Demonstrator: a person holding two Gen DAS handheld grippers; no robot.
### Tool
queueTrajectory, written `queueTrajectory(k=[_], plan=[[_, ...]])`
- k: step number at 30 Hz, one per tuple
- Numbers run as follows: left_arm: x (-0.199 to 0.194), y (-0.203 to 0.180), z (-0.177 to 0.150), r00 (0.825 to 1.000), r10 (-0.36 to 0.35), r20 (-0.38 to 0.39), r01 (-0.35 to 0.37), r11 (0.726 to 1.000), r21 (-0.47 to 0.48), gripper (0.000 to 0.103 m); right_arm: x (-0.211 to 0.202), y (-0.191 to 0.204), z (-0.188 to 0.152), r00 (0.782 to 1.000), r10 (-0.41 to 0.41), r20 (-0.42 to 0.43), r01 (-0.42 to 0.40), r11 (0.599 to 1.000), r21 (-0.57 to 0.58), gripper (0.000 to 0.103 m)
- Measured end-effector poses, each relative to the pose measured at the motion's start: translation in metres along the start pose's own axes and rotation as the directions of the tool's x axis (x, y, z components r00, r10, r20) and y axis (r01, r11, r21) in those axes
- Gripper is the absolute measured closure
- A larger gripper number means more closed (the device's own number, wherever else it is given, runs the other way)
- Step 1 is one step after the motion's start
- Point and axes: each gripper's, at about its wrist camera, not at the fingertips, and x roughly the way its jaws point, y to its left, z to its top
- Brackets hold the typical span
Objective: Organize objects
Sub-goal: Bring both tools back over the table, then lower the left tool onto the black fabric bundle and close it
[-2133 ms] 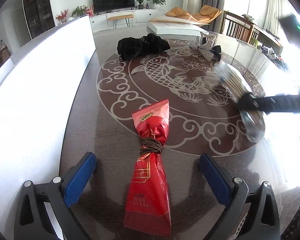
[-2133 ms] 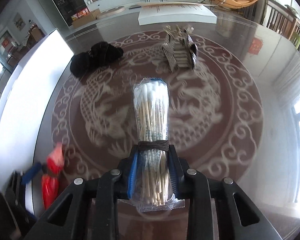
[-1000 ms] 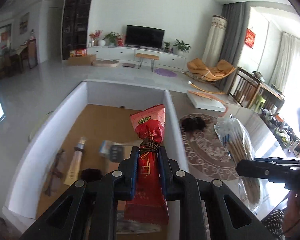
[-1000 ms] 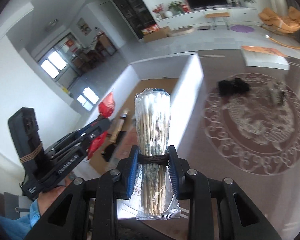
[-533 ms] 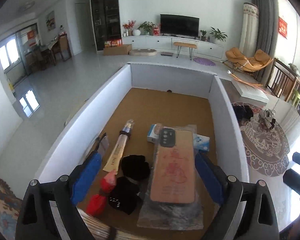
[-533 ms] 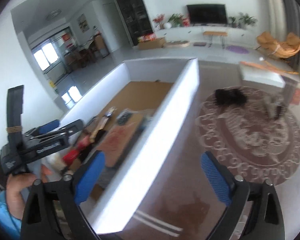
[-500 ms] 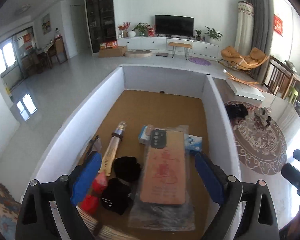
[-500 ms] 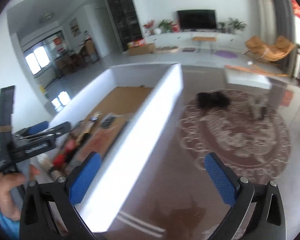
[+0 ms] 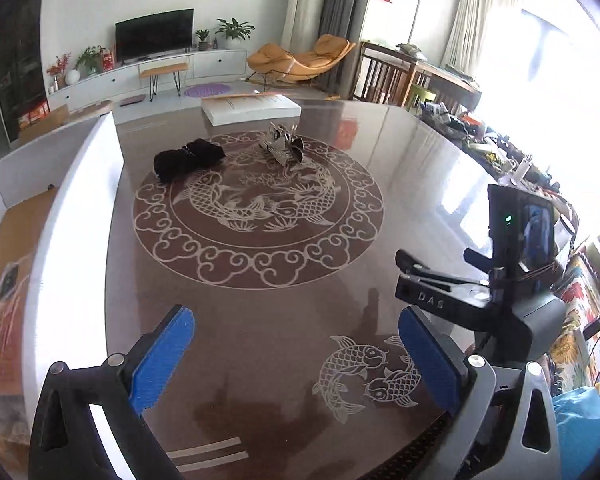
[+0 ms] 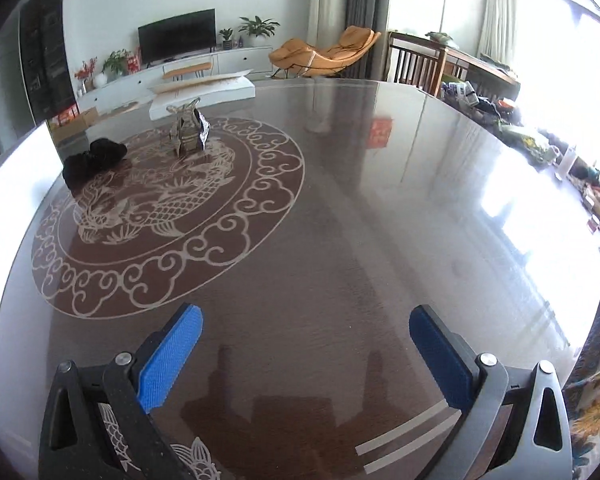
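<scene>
Tongs in both my hands gape wide, empty: left gripper (image 9: pixel 296 354), right gripper (image 10: pixel 308 354). Black bundle (image 9: pixel 188 159) and silver packet (image 9: pixel 283 145) sit upper centre on the table (image 9: pixel 400 168); white box (image 9: pixel 80 208) at left edge.

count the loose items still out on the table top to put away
2. A black bundle lies at the far left edge of the round fish pattern; a silver-and-black striped bundle sits to its right. The flat white box beyond could hide more.

Black tool (image 9: pixel 296 354) (blue ribbed pads (image 9: pixel 162 354))
</scene>
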Motion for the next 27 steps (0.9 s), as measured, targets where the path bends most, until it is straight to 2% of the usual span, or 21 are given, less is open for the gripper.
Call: queueTrajectory(k=[3, 7, 11, 16, 21, 27], plan=[[0.019, -0.006, -0.002, 0.999, 0.045, -0.019, -0.045, 0.998, 0.037, 0.0, -0.002, 0.0, -0.002, 1.0, -0.012, 0.003, 0.012, 1.0, -0.006, 0.0], [0.025, -0.002, -0.005, 0.998, 0.056, -0.043, -0.054, 0.998, 0.031, 0.0, -0.004, 0.012, -0.006, 1.0, 0.023, -0.016, -0.024, 0.999, -0.038, 0.0], [0.028, 0.003, -0.007, 0.995, 0.076, -0.058, -0.074, 0.997, 0.025, 0.0, -0.004, 0.025, -0.006, 1.0, 0.026, -0.007, -0.027, 0.997, -0.076, 0.0], [0.032, 0.006, -0.003, 0.993, 0.093, -0.067, -0.09, 0.995, 0.051, 0.0, 0.003, 0.026, -0.008, 0.999, 0.036, -0.039, -0.039, 0.996, -0.077, 0.0], [0.031, 0.004, 0.011, 0.994, 0.097, -0.059, -0.09, 0.99, 0.113, 0.0, 0.006, 0.029, -0.009, 0.998, 0.041, -0.052, -0.045, 0.995, -0.084, 0.0], [0.036, 0.009, 0.045, 0.993, 0.077, -0.088, -0.061, 0.983, 0.172, 0.0, 0.007, 0.034, -0.01, 0.997, 0.043, -0.062, -0.049, 0.994, -0.101, 0.0]])
